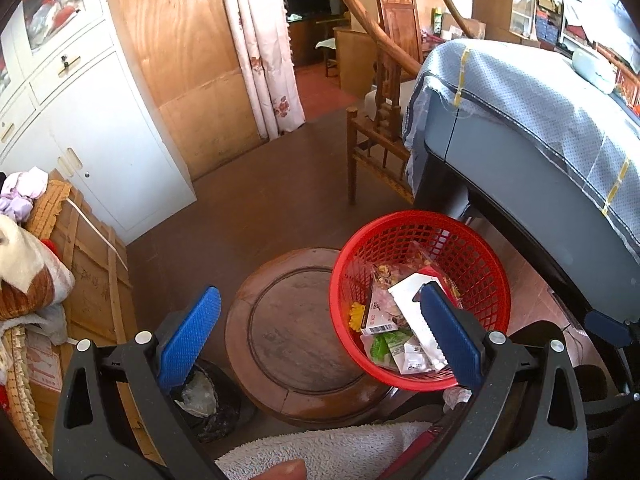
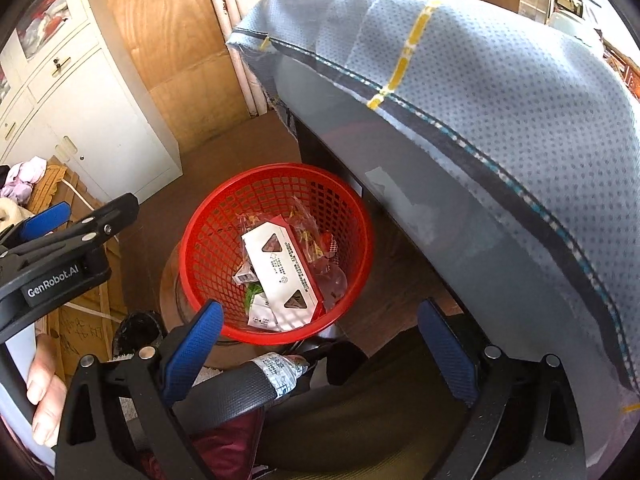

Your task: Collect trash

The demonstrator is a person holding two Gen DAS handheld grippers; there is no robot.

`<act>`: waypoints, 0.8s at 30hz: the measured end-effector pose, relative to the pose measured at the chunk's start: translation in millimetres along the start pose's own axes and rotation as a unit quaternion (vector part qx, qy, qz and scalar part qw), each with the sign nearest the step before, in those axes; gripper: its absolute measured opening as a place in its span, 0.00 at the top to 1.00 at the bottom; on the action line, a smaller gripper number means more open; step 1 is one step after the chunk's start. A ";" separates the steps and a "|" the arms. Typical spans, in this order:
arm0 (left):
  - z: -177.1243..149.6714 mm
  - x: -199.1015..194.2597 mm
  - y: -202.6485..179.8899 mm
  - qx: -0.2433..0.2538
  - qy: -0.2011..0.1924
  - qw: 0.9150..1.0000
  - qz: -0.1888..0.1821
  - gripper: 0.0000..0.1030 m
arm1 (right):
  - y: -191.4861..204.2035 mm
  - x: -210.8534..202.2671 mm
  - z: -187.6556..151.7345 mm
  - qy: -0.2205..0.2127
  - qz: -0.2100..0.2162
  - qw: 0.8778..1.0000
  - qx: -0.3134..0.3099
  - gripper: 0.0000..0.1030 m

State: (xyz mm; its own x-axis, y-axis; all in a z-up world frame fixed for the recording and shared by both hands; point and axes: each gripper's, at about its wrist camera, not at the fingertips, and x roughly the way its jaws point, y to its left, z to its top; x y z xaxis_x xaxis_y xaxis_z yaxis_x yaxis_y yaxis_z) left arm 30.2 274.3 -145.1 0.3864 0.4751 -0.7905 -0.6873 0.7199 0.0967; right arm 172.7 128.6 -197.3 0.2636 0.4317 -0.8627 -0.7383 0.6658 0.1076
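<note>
Both grippers spread wide, holding nothing: left gripper (image 1: 320,332), right gripper (image 2: 324,344). Red basket (image 2: 200,236) of collected trash just ahead of right gripper, ahead-right of left; white carton (image 2: 280,268) lengthwise inside.

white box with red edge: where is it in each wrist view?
Left wrist: white box lower right, inside red basket, partly behind the left gripper's finger.
Right wrist: white box centre, in the same basket.
Shared landmark: grey cloth-covered table.
</note>
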 end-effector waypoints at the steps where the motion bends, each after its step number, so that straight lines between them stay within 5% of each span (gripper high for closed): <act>1: 0.1 -0.1 0.3 -0.001 0.001 1.000 -0.003 0.07 | 0.0 -0.1 0.0 0.000 0.000 1.000 0.000 0.07; 24: 0.8 -0.6 0.2 0.002 0.006 1.000 -0.026 0.07 | -2.7 -6.1 -0.1 -0.010 -0.005 1.000 0.001 0.07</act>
State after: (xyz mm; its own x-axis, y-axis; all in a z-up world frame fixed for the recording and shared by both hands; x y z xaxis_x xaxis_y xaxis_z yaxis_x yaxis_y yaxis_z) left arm 30.3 274.6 -144.1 0.4147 0.4304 -0.8017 -0.6635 0.7459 0.0572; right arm 173.1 124.1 -192.3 0.2830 0.4364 -0.8541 -0.7349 0.6709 0.0993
